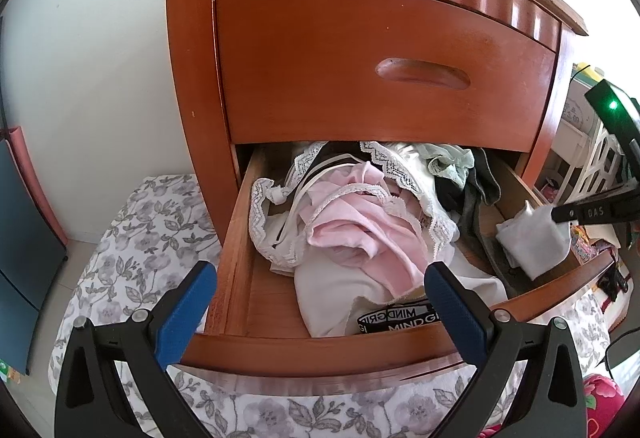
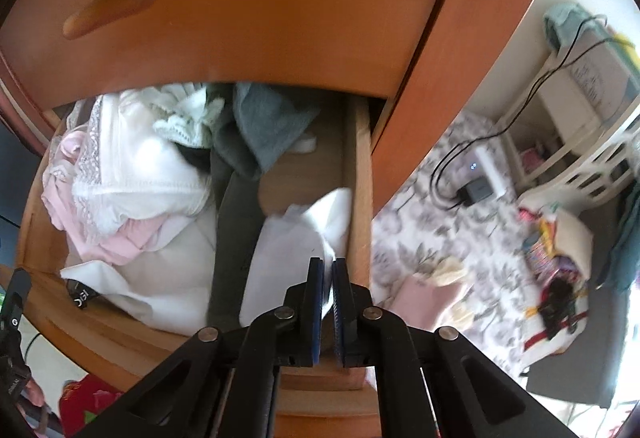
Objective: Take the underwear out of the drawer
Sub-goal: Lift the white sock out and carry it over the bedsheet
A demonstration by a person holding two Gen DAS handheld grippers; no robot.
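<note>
Now | right hand-held gripper (image 2: pixel 327 270) pinching soft white underwear (image 2: pixel 296 234) | left hand-held gripper (image 1: pixel 320 278) apart

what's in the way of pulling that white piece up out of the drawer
Nothing visible. The right gripper is shut on the white underwear at the right side of the open drawer. The space above it is open; the closed upper drawer front sits further back. The grey garment lies beside it, not over it.
</note>
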